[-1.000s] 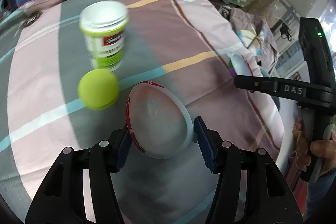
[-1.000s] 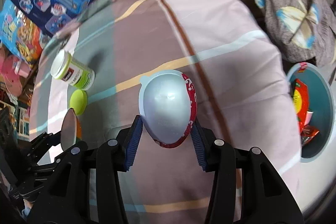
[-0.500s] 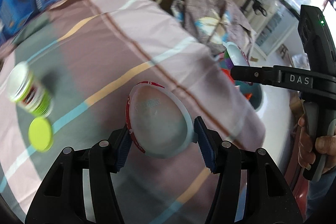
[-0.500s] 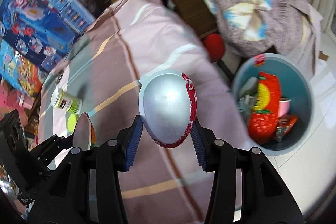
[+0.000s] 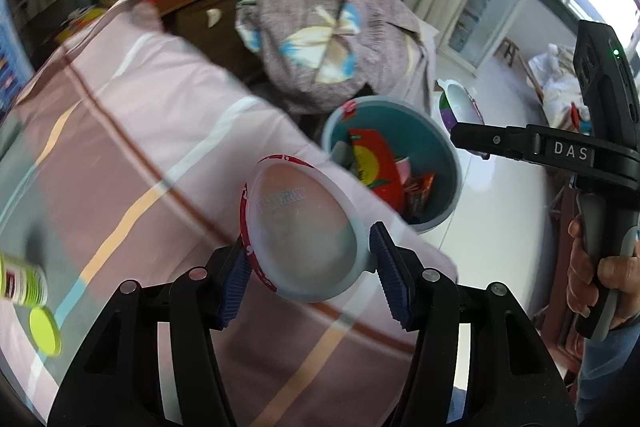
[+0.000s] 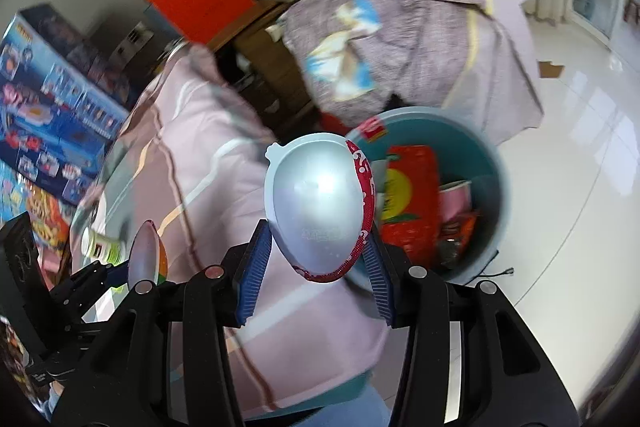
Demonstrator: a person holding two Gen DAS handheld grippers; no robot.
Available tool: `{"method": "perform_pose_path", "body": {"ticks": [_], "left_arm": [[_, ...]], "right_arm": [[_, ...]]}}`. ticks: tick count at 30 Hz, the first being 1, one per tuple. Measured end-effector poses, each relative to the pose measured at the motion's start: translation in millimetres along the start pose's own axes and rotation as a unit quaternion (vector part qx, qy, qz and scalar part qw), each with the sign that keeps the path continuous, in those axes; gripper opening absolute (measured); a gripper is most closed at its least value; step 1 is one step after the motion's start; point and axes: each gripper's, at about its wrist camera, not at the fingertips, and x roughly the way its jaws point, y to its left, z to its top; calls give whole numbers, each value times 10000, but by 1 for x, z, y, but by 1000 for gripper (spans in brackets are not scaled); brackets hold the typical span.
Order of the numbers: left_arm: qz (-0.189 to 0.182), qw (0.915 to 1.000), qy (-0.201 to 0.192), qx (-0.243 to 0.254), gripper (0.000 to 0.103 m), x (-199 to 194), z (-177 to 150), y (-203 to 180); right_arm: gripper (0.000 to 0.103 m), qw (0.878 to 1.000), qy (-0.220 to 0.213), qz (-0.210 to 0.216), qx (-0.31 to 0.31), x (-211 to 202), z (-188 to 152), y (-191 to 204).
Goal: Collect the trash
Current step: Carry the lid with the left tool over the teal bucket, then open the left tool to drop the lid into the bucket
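Holds a pale shell (image 5: 300,227), egg-shaped and red-rimmed, in the left gripper (image 5: 308,259), narrowed to the shell's width with the blue pads (image 5: 234,279) pressed on its two flanks, hollow side towards the camera, probably because a grip across the widest part keeps so light and slick a piece from twisting out. Carries a matching silver shell (image 6: 320,203) in the right gripper (image 6: 316,259) likewise, closed onto both sides and no further, rim tilted to 1 o'clock. Looks like one piece per tool to clear both in a single trip. Hangs over the near edge of the striped cloth (image 5: 140,147), with the teal bin (image 5: 444,163) at 2 o'clock from the pale shell in the left view and at 3 o'clock, partly behind the silver shell, in the right view. Already contains a red wrapper (image 6: 408,195) and other scraps, so clearly the place for both shells. Judged as mid-carry: neither shell is over the opening yet, and a release now would likely drop it on the cloth or floor. Leaves a green-and-white bottle (image 5: 20,287) and a green lid (image 5: 44,331) at 8 o'clock on the cloth, well apart from the bin, possibly next to collect. Shows a grey bundle (image 5: 332,39) at 12 o'clock beyond the bin, of no concern to the drop.
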Motion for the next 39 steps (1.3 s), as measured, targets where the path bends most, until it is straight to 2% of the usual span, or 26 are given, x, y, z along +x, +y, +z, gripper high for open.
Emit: {"method": "perform_pose_path", "body": {"ticks": [6,16,33,36,39], "left_arm": [[-55,9995,150,277,58,24,23,-33],[-171,9973,427,572,58,66,48,-72],[-298,9941,808,652,59,125,72,-101],[-292,9939,841,655,60,131,76,-104],[-298,9941,868,577,66,135,80,-104]], "right_arm": [[45,9994,-24,-65,325,-6,2,-41],[45,9979,96,-146,624,-4,8,-82],[45,9953,308,-285,870,9,19,-117],[45,9949,320,-295,909,10,20,-120],[45,9948,337,-308,905,11,22,-122]]}}
